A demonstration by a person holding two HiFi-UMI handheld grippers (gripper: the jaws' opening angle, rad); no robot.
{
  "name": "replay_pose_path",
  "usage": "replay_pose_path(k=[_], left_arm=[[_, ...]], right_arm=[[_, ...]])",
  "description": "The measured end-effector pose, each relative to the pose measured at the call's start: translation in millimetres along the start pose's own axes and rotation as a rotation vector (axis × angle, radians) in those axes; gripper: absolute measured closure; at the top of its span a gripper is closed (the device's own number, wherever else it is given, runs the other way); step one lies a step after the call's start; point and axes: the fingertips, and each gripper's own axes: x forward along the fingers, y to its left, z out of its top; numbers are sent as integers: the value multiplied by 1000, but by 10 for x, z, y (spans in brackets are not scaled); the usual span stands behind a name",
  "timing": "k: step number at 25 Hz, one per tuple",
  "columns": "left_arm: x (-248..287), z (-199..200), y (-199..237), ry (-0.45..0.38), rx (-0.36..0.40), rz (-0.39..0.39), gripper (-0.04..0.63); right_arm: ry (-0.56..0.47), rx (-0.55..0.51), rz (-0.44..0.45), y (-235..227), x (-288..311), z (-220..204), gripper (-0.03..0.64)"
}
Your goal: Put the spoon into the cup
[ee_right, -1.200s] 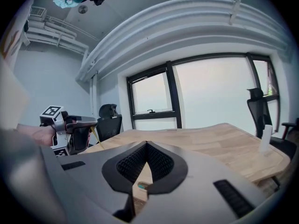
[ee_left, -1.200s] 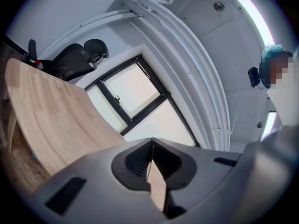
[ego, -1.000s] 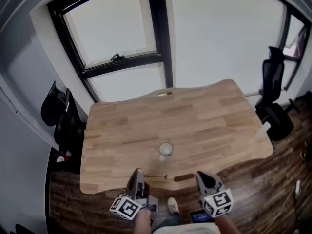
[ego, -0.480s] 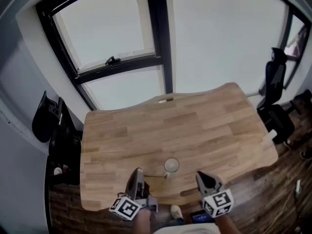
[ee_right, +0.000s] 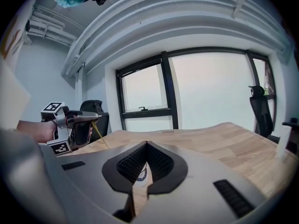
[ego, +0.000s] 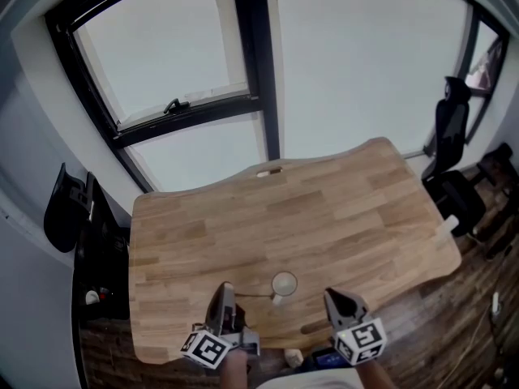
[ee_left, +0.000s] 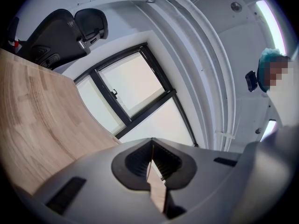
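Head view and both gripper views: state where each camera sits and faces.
Head view: head-mounted, steeply down at table, cup; left gripper, right gripper show.
Left gripper view: on the left gripper, tilted up toward the window; own jaws show.
Right gripper view: on the right gripper, level across the table; own jaws, left gripper show.
Shared: table and window.

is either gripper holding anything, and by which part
The left gripper pinches the thin gold-coloured spoon by one end, apparently the tip of its handle. The right gripper, jaws together, holds nothing.
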Motion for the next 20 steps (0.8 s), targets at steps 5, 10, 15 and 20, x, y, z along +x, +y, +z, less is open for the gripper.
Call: replay_pose_path(k=[5, 10, 15, 20], left_arm=[[75, 7, -9, 7, -3, -10, 597], [163, 74, 29, -1, 1, -8, 597], [223, 139, 118, -14, 8, 8, 597], [230, 189, 245, -27, -4, 33, 597]], right_arm=[[-11, 8, -16, -58, 27, 21, 620], [-7, 6, 0, -29, 137, 41, 620], [-9, 5, 19, -69, 331, 74, 620], [0, 0, 41, -21, 445, 73, 620]])
